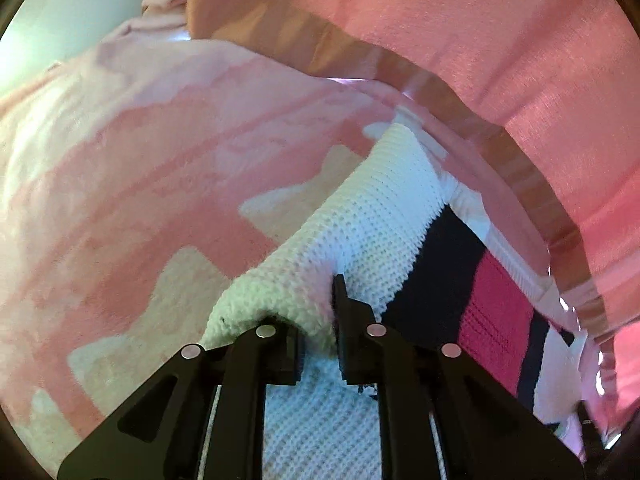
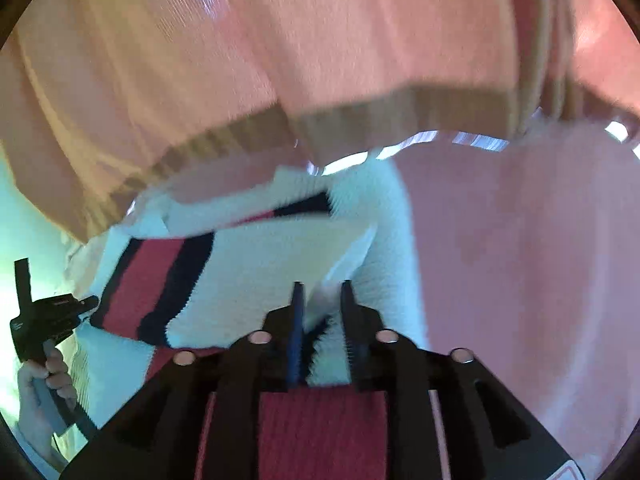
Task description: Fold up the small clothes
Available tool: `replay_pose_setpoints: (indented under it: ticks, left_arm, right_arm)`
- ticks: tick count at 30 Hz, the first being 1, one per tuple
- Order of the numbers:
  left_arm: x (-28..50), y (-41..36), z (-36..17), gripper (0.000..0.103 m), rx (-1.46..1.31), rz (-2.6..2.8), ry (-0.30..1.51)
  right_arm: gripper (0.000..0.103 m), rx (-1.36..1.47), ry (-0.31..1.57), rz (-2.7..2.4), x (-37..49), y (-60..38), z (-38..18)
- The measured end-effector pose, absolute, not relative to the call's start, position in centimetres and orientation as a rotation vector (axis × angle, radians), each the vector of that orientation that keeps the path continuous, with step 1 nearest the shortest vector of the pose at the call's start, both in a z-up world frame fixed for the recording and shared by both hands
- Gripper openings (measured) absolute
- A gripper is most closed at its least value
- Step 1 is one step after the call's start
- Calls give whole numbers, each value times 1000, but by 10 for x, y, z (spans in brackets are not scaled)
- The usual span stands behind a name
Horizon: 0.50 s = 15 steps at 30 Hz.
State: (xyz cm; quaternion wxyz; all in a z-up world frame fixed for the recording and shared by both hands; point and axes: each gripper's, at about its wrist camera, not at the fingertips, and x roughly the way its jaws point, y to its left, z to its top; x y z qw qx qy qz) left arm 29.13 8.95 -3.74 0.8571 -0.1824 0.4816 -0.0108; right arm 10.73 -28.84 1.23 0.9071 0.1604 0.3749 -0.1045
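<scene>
A small white knit sweater [image 1: 376, 216] with a navy and red stripe [image 1: 496, 304] hangs between my two grippers. My left gripper [image 1: 316, 320] is shut on a bunched white edge of it, the knit wrapping over the left finger. In the right wrist view the sweater [image 2: 256, 264] spreads to the left, its red and navy stripe [image 2: 156, 280] running down. My right gripper [image 2: 320, 300] is shut on a fold of white knit. The left gripper [image 2: 52, 312] and the hand holding it show at the far left of the right wrist view.
A pink and cream patterned blanket [image 1: 140, 168] lies under the sweater; it also shows in the right wrist view [image 2: 520, 260]. A salmon pink cloth with a tan hem [image 1: 460, 40] hangs close above; it also fills the top of the right wrist view [image 2: 280, 60].
</scene>
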Motion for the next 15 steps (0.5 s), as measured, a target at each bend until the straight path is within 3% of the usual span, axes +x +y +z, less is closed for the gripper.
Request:
replay_pose_setpoints:
  ticks: [1,2,8,9,10,15]
  left_arm:
    - [289,90,-35,14,-378,-29,1010]
    - [288,91,-34,16,-382,-33,1010]
    - [289,89,-42,23,-374,-18,1029]
    - [290,88,-44,24,-366,-15,1026]
    - [290,87,-44,24,-357,-11,1020]
    - [290,89,-43,24,-353,-1,1016]
  right_arm:
    - [49,317,762,-249,97,-290,16]
    - [56,309,754,-276,88,-294,19]
    - [59,452,851,-275,97,-322,-21]
    - [55,481,865,-261,101,-321,-29]
    - [30,512,887,-234,104,-321,-38]
    - [23,472,780,-247,86,-314,-17]
